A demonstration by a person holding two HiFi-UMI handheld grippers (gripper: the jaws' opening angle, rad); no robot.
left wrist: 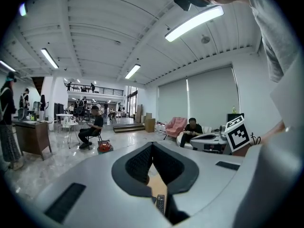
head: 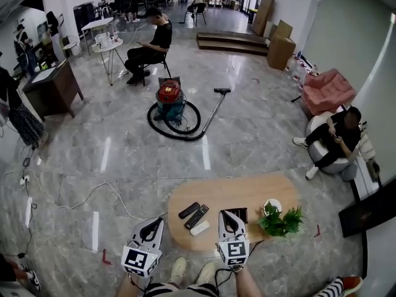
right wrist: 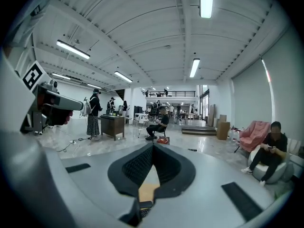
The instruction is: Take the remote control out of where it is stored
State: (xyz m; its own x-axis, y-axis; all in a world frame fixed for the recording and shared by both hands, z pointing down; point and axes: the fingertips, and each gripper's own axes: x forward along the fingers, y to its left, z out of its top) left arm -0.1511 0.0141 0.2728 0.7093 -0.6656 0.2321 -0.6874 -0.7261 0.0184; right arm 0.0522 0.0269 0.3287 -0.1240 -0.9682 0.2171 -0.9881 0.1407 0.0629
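A low oval wooden table (head: 247, 193) carries two black remote controls (head: 189, 210) (head: 197, 216) and a white remote (head: 200, 228) on its left part. A small black box (head: 240, 213) sits just behind my right gripper (head: 228, 217). That gripper hovers over the table's near edge, jaws shut and empty. My left gripper (head: 152, 223) hangs off the table's left edge, a little left of the remotes, jaws together with nothing between them. The left gripper view looks past the left gripper (left wrist: 152, 146) to a black remote (left wrist: 160, 203) on the wood. The right gripper (right wrist: 153, 146) points across the room.
A green plant (head: 281, 221) and a white bowl (head: 272, 205) stand at the table's right end. A red vacuum cleaner (head: 169, 96) with hose lies on the marble floor beyond. One person sits on a chair (head: 150, 45), another on a seat (head: 337, 140). Cables (head: 80, 197) trail at left.
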